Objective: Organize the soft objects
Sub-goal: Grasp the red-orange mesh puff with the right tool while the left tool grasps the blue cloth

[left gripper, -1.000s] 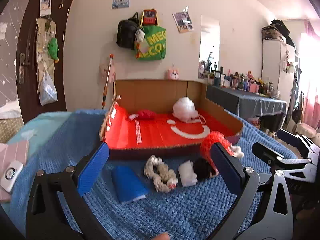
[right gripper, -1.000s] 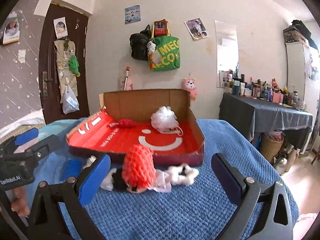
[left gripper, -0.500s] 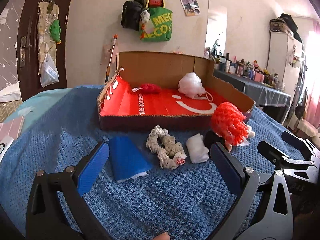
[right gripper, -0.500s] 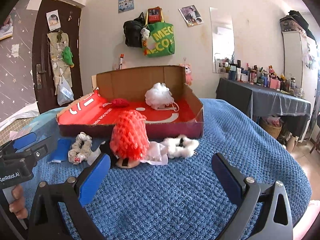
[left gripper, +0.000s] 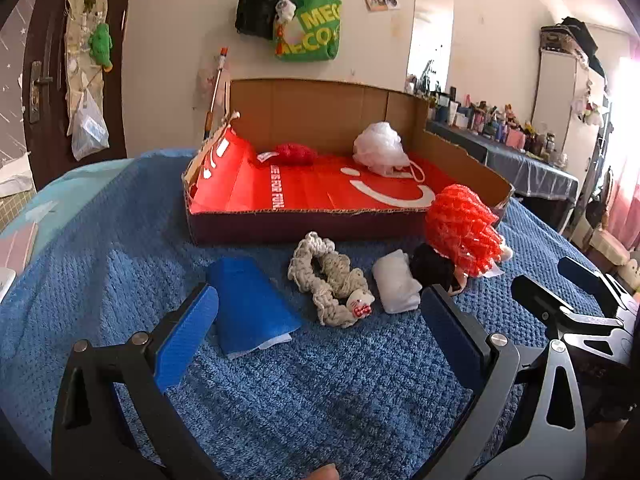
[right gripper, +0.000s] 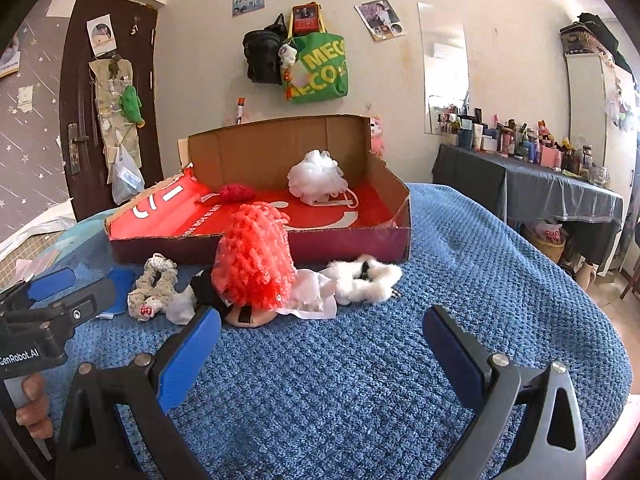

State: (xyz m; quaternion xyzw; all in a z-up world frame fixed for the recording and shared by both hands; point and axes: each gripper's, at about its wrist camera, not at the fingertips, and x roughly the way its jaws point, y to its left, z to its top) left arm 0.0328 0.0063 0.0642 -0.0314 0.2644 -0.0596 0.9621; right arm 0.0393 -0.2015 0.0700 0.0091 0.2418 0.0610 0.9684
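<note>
Room's pretty bright, daylight pouring in from the far right and blowing out to pinkish-white glare there. Soft shadows under the cardboard box [left gripper: 344,228] on the blue blanket [left gripper: 120,264]. Heavy fisheye bending with dark vignetted corners; focus is decent, slightly soft overall.

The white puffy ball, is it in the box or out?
In. The white puffy ball sits on the red floor of the cardboard box, near its back wall, behind the soft things lying out on the blue blanket.
</note>
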